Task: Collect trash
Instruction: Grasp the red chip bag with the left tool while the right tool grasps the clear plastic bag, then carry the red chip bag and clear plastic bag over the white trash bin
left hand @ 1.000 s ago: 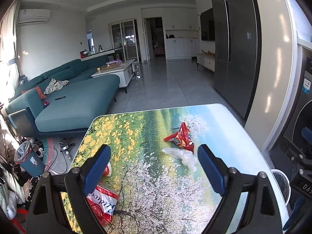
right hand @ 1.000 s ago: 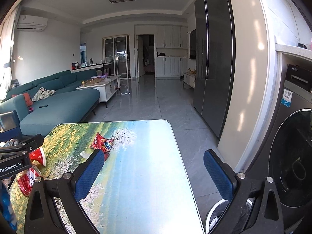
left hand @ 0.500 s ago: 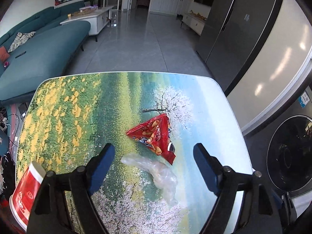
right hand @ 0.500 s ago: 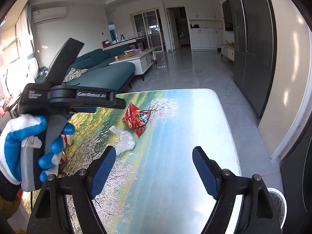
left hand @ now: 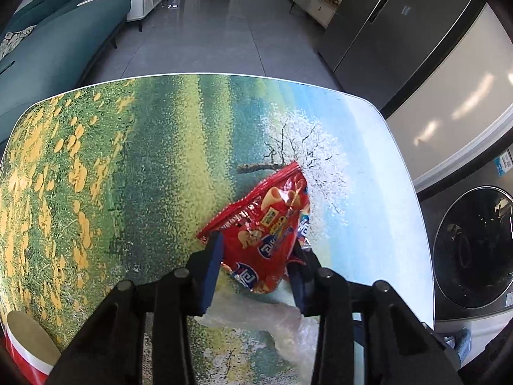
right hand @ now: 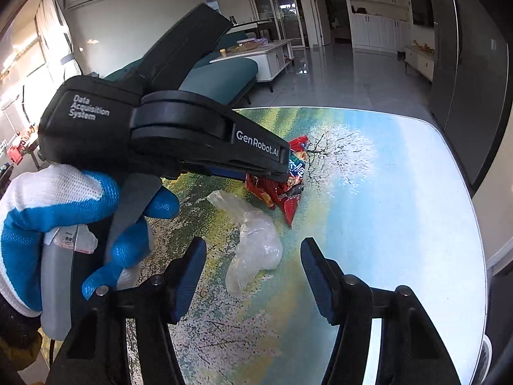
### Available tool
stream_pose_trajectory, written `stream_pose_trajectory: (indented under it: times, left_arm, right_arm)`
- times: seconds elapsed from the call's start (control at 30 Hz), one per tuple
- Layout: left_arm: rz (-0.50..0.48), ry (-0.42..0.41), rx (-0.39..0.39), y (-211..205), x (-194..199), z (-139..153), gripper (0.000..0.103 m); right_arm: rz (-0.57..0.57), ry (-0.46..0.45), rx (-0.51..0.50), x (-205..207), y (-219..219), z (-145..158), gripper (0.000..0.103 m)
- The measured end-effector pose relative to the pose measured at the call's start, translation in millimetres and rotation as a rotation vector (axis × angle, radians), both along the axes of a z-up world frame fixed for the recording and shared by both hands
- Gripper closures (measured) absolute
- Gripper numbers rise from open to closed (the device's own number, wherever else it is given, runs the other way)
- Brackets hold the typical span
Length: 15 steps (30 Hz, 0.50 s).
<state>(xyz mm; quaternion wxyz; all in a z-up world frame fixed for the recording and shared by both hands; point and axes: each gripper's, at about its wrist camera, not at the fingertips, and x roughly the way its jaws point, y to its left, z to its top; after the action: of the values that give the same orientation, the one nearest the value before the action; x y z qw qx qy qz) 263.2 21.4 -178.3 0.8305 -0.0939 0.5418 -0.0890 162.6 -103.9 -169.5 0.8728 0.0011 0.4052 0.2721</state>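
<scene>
Left tool (left hand: 258, 258), pointing steeply down at the bench (left hand: 128, 166), is straddling the near end of the red snack bag (left hand: 266, 224); its jaws have just been closing and the blue pads (left hand: 211, 272) are now sitting against the bag's two sides, pinching it. The bag is lying flat on the printed bench top, right of centre, over the white tree in the picture. A crumpled clear plastic bag (left hand: 288, 327) is lying just nearer than the snack bag, partly beneath the tool. A red paper cup (left hand: 25, 346) is standing at the bench's near left corner. Right tool (right hand: 253, 276) is hovering with jaws partly open, having just been closing, around the clear plastic bag (right hand: 256, 247) without touching it. A gloved hand (right hand: 64, 224) is gripping the left tool's handle. Beyond the bench, a teal sofa (left hand: 57, 41) and a washing machine (left hand: 474, 250) are showing.
</scene>
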Motion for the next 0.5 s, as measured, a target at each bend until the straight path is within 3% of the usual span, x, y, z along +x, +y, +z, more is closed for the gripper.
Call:
stream_pose_trajectory:
  times: [0.07,0.13,0.27,0.5]
  left_arm:
    - [-0.004,0.000,-0.019,2.4,-1.0,0.1,0.073]
    - [-0.015,-0.006,-0.024,2.4,-3.5,1.5,0.082]
    - [-0.026,-0.021,-0.047,2.6,-14.6,9.3,0.097]
    - [-0.006,-0.104,-0.067,10.8,-50.8,45.1,0.098]
  right_arm:
    - [-0.003,0.014,-0.017,4.4,5.4,-5.6,0.053]
    - [-0.004,0.026,-0.025,5.9,9.2,-10.3,0.072]
    - [-0.012,0.040,-0.013,0.3,3.4,-11.4,0.075]
    - [-0.061,-0.047,-0.042,-42.6,-30.4,16.2,0.076]
